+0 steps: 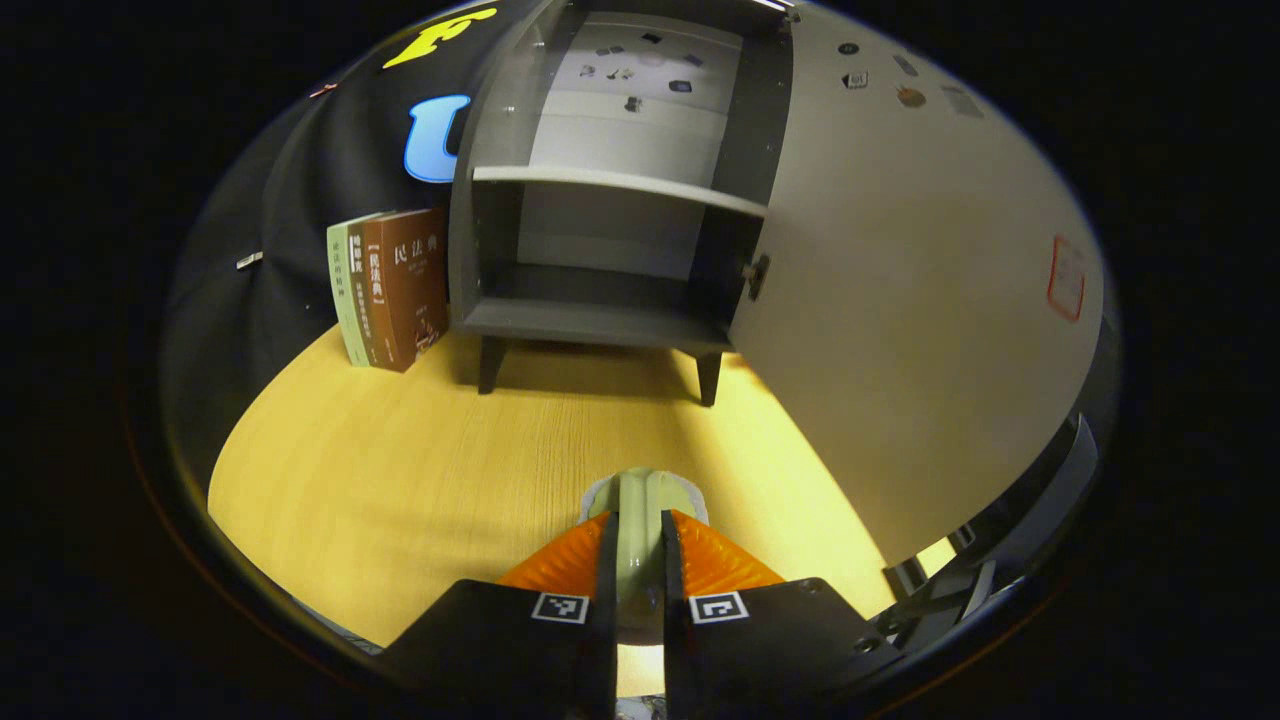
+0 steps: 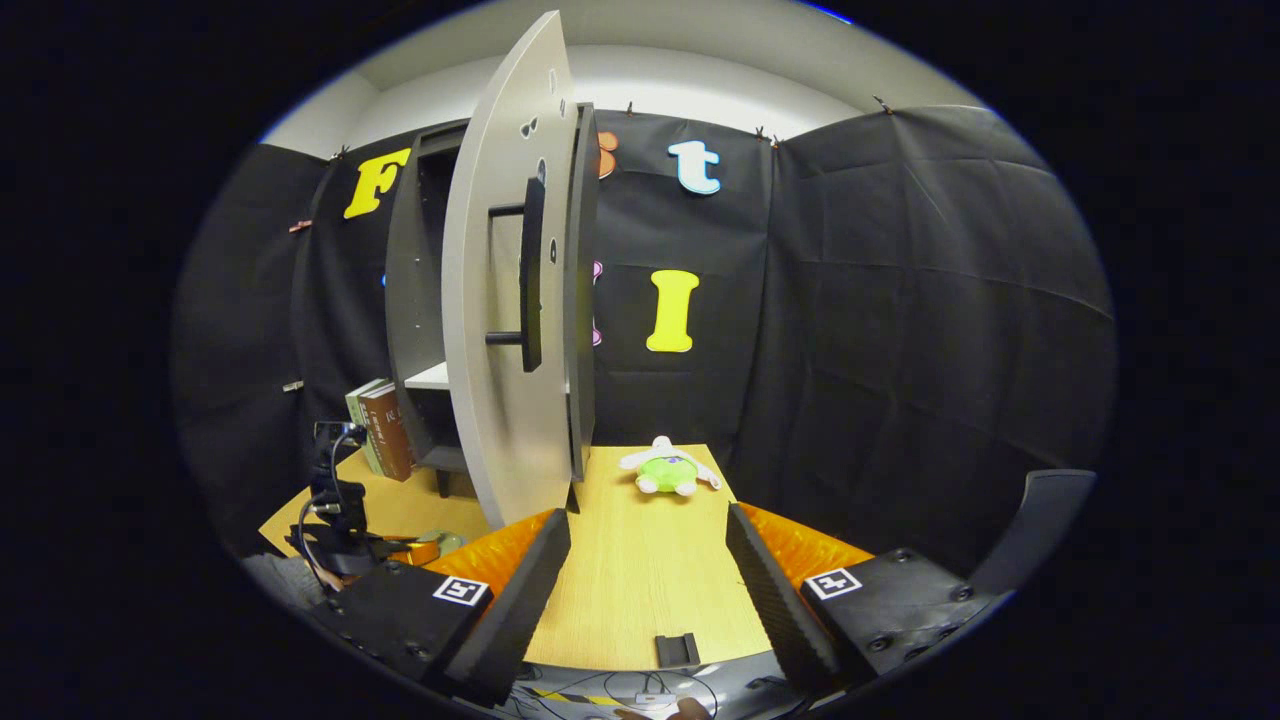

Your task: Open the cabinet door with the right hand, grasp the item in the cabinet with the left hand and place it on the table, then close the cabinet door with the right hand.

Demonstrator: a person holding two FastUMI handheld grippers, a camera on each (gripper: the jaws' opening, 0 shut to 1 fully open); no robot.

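Now the left gripper [image 1: 638, 560] clenches a pale green item [image 1: 640, 500] low over the table [image 1: 400, 470], before the open cabinet [image 1: 600, 240].
Releasing early could tip the item; the right gripper [image 2: 645, 570], jaws spread wide, must catch the door [image 2: 500, 330] handle [image 2: 530, 275] cleanly.

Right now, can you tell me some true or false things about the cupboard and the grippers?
1. The cabinet door is open. True.
2. The left gripper holds nothing. False: it is shut on a pale green item.
3. The right gripper is open. True.
4. Books lie flat on the table. False: they stand upright beside the cabinet.
5. A green toy lies on the table. True.
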